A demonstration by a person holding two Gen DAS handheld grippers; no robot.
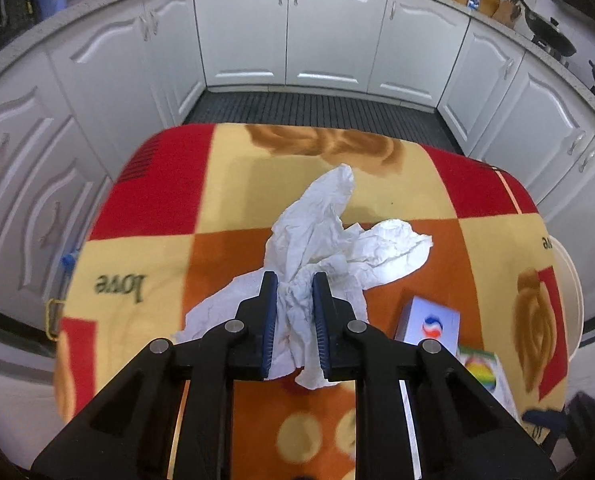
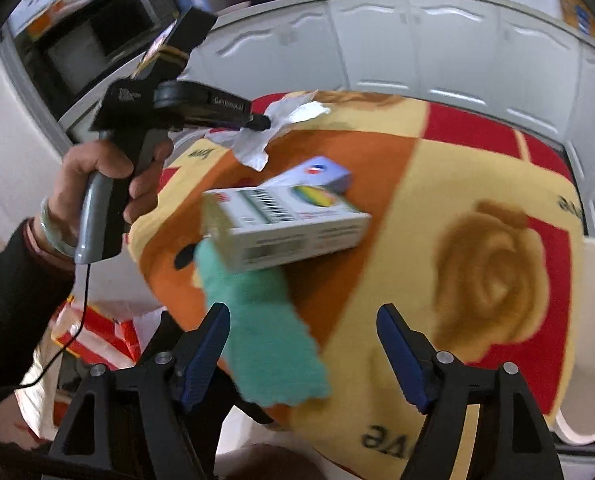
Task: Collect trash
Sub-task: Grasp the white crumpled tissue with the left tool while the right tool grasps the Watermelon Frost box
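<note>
A crumpled white tissue point(image 1: 325, 232) hangs over the patterned tablecloth point(image 1: 145, 208), with my left gripper point(image 1: 294, 280) shut on its lower part. The right wrist view shows that same left gripper point(image 2: 257, 122), held by a hand point(image 2: 109, 184), pinching the tissue point(image 2: 285, 120) at the table's far left. My right gripper point(image 2: 302, 316) is open above the near edge of the table. A green cloth point(image 2: 265, 332) lies below it, close to its left finger, and the pads do not press on it. A white carton point(image 2: 285, 228) rests on the cloth's far end.
A small blue-and-white box point(image 2: 317, 174) lies behind the carton; both boxes point(image 1: 429, 322) point(image 1: 483, 372) also show in the left wrist view. A white bin point(image 2: 593, 320) stands off the table's right side. A red-and-white bag point(image 2: 97, 332) sits low on the left. White cabinets point(image 1: 289, 32) surround the table.
</note>
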